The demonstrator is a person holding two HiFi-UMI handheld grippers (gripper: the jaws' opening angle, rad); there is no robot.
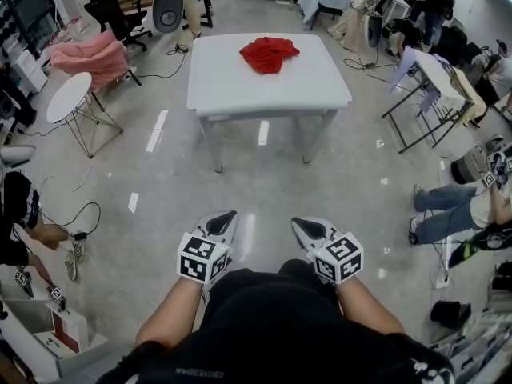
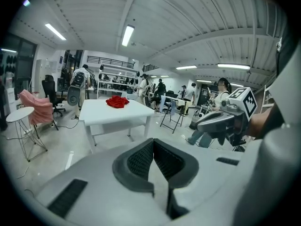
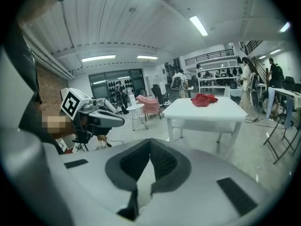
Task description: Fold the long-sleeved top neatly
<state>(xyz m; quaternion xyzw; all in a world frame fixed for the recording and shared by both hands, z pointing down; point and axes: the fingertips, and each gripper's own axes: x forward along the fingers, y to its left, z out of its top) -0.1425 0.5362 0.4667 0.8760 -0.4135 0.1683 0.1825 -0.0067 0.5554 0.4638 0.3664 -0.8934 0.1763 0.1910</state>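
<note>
Overhead, your left tongs [image 1: 226,216] and right tongs [image 1: 298,224] hang over the floor, well short of the desk [image 1: 240,90]; the crumpled red top [image 1: 269,54] lies near its far edge. Your gripper views show up close both pairs pressed together, empty.

Soft red cloth top [image 1: 269,54] on a smooth, matt white table [image 1: 240,86]; glossy, light-reflecting floor [image 1: 264,182]; left gripper [image 2: 153,142] shell smooth grey, seemingly plastic, with ribbed, matt dark pads [image 2: 140,160].
</note>
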